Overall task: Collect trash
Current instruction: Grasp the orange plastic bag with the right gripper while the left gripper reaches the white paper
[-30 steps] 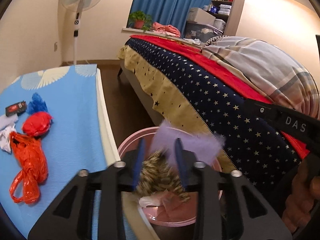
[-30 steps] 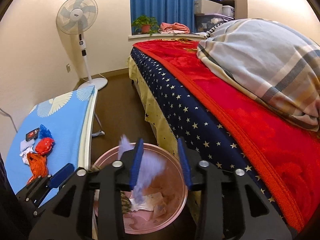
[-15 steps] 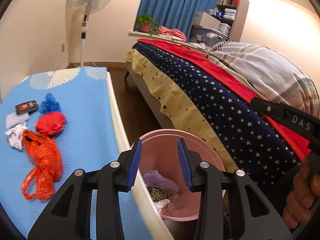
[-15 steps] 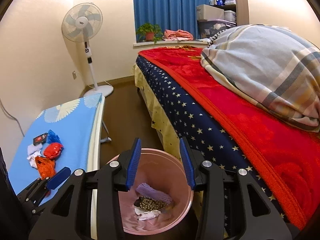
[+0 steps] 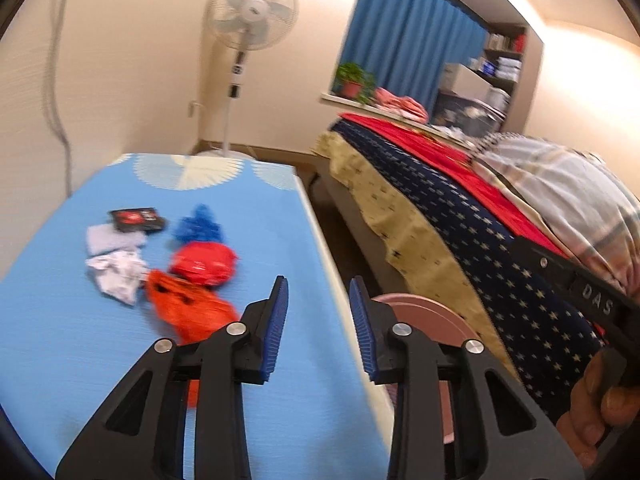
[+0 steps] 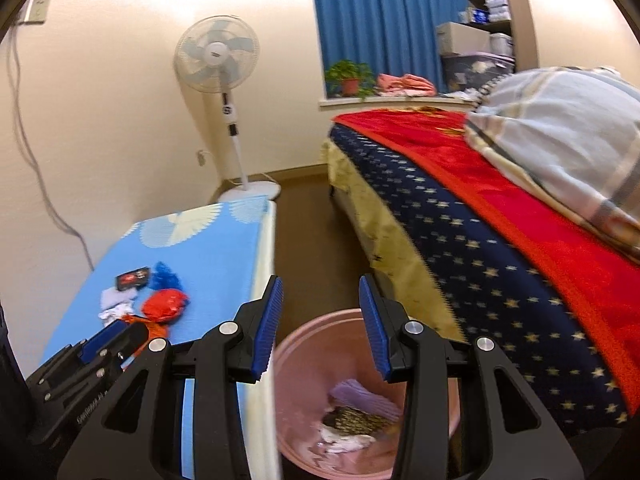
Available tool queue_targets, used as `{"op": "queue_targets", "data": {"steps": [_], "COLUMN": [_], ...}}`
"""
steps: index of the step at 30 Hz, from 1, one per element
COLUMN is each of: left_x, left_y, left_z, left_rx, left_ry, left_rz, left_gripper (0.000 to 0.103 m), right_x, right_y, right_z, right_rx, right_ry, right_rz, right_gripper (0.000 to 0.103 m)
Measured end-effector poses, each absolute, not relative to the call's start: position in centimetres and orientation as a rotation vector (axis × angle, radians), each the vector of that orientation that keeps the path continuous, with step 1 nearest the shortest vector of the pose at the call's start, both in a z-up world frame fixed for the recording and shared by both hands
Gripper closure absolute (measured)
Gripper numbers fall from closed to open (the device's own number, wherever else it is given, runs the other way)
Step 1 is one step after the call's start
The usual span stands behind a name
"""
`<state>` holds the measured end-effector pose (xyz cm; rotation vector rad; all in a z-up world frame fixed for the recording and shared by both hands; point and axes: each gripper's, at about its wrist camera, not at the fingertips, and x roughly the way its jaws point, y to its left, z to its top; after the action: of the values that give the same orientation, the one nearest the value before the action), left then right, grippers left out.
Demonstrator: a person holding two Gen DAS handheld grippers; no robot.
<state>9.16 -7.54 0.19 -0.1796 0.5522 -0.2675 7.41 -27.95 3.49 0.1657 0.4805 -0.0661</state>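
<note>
Bed (image 6: 500, 240) under a starred navy cover at 3 o'clock. Blue-covered table (image 5: 260, 208) at 9 o'clock, bearing the trash still to collect: orange plastic bag (image 5: 188, 312), red crumpled wrapper (image 5: 204, 260), blue wad (image 5: 198, 226), white tissue (image 5: 116, 272), black-and-red packet (image 5: 138, 218). Pink bin (image 6: 316, 344) at 6 o'clock between table and bed, holding a lilac wad (image 6: 364, 396) and patterned scrap. Left gripper (image 5: 318, 302) just narrowed, released, nothing between pads. Right gripper (image 6: 320, 300) released above the bin.

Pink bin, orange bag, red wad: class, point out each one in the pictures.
pink bin (image 6: 320, 364), right wrist view, inner wall.
orange bag (image 5: 188, 312), left wrist view, crumpled middle.
red wad (image 5: 202, 262), left wrist view, top surface.
</note>
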Motion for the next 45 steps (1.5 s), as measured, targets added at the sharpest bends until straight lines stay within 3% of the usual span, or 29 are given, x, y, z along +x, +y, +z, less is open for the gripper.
{"op": "queue_targets", "data": {"steps": [17, 28, 33, 36, 41, 45], "left_x": [11.5, 14.6, 16.1, 17.3, 19.2, 20.1], "left_y": [2.2, 7.7, 8.8, 9.0, 9.6, 9.7], "left_z": [-1.5, -4.0, -5.2, -5.8, -6.9, -7.5], "left_rx": [-0.266, -0.341, -0.382, -0.395, -0.429, -0.457], "left_ry": [0.549, 0.593, 0.622, 0.636, 0.664, 0.688], "left_rz": [0.054, 0.209, 0.225, 0.223, 0.219, 0.204], "left_gripper": [0.075, 0.075, 0.075, 0.070, 0.054, 0.053], "right_x": [12.6, 15.7, 16.8, 17.5, 17.8, 18.0], "right_y": [-17.7, -13.7, -13.0, -12.6, -12.1, -12.3], "right_z": [-1.2, -4.5, -6.1, -7.2, -8.1, -8.2], "right_rx": [0.180, 0.221, 0.238, 0.246, 0.245, 0.261], "right_ry": [0.554, 0.660, 0.727, 0.773, 0.797, 0.811], "right_rz": [0.193, 0.316, 0.347, 0.357, 0.373, 0.378], "right_gripper": [0.062, 0.033, 0.030, 0.030, 0.030, 0.031]}}
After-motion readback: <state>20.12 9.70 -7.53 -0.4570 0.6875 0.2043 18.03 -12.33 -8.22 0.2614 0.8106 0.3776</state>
